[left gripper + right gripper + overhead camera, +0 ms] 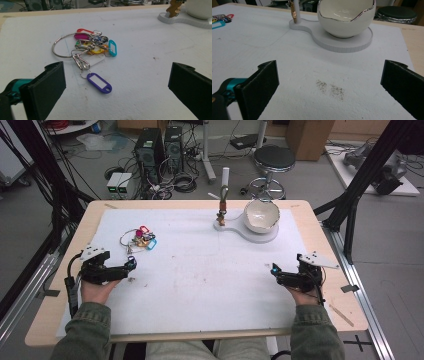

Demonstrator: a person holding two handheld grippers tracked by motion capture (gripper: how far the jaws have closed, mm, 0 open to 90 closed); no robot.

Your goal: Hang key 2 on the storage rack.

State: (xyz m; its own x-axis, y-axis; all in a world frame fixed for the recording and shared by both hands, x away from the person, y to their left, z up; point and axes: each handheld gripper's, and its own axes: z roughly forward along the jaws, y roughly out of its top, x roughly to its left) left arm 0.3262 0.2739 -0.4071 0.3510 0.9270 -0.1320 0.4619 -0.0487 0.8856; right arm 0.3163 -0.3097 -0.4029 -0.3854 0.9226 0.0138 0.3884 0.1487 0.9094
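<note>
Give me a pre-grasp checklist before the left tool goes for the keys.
1. Left tool open: ok, jaws stand wide apart.
2. Keys ahead of the left tool: ok, they lie on the mat just beyond the jaws.
3. Nothing between jaws and keys: ok, bare mat there.
4. Purple tag nearest the jaws, lying flat: ok.
5. Right tool out of the way: ok, open, on the far side, near the bowl.
6. Whether the ring lifts clean with all tags: cannot tell.

A grey floor lies beyond the wooden bench, carrying two black computer towers, tangled cables and a round black stool.
</note>
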